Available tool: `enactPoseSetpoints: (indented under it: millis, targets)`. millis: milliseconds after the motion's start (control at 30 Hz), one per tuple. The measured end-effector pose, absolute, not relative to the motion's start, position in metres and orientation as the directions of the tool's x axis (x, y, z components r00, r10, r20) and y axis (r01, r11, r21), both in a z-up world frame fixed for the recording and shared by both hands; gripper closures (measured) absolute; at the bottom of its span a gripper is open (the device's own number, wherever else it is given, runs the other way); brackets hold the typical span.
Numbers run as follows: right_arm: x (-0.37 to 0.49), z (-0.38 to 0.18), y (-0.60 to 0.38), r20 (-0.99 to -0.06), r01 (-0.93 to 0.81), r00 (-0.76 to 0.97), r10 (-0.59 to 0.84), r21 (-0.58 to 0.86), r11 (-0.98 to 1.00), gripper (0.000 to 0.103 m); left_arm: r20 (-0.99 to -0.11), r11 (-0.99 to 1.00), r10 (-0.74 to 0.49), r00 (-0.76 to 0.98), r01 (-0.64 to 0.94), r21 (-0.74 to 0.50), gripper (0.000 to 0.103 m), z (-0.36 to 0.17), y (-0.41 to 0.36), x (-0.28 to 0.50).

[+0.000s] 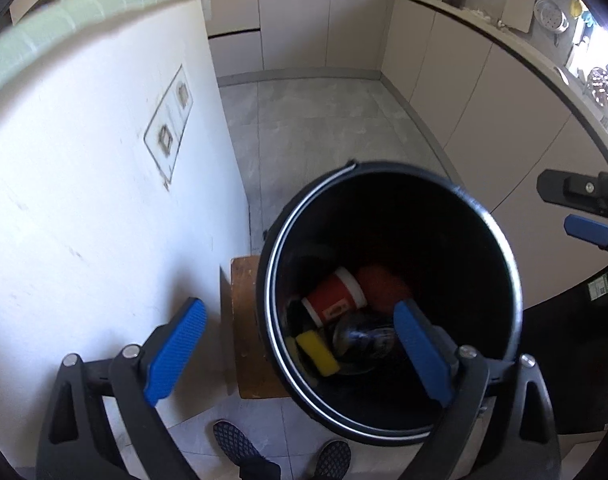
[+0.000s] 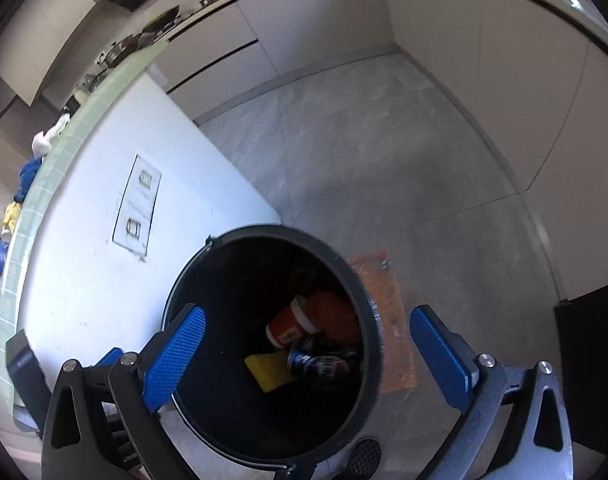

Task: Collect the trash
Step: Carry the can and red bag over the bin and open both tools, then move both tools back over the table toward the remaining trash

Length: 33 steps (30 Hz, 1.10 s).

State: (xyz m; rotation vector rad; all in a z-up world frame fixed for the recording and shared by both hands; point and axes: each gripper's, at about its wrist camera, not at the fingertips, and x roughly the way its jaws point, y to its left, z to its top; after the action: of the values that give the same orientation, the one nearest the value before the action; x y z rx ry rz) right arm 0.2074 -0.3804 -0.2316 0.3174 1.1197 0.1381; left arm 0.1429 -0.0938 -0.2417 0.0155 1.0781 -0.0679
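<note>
A black bin [image 1: 388,178] stands on the kitchen floor below both grippers; it also shows in the right wrist view [image 2: 264,232]. Inside lie a red paper cup [image 1: 334,296] [image 2: 290,322], an orange item [image 1: 382,286] [image 2: 336,314], a yellow sponge [image 1: 318,354] [image 2: 268,372] and a dark can [image 1: 362,342] [image 2: 318,364]. My left gripper [image 1: 300,354] is open and empty above the bin's left rim. My right gripper [image 2: 308,360] is open and empty above the bin. The right gripper's fingers [image 1: 588,230] show at the left view's right edge.
A white counter side [image 1: 104,200] with a green tiled top [image 1: 84,12] stands left of the bin. A brown wooden board [image 1: 244,320] lies under the bin. Pale cabinets [image 1: 464,100] line the back and right. The person's shoes [image 1: 240,448] are below.
</note>
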Motion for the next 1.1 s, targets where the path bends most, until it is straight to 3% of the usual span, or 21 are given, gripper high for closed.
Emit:
enactPoseSetpoints:
  millis: [367,500,1100]
  targets:
    - [0.181,-0.138,-0.392,-0.806,0.049,0.557,0.199,0.271,0.961,0.000,-0.808,0.991,-0.127,0.576,0.117,-0.072,0.007,-0.143,-0.104,0.125]
    - [0.172,-0.105,-0.381,-0.784,0.019,0.593,0.185,0.243,0.970,0.000,-0.766,0.991,-0.129,0.630,0.115,-0.072,0.001,-0.100,-0.090,0.116]
    - [0.138,-0.031,-0.232,-0.688,-0.309,0.654,0.313,0.134,0.942,0.000,-0.667,0.976,0.117,0.736,-0.208,-0.058,0.000,-0.048,0.061,0.063]
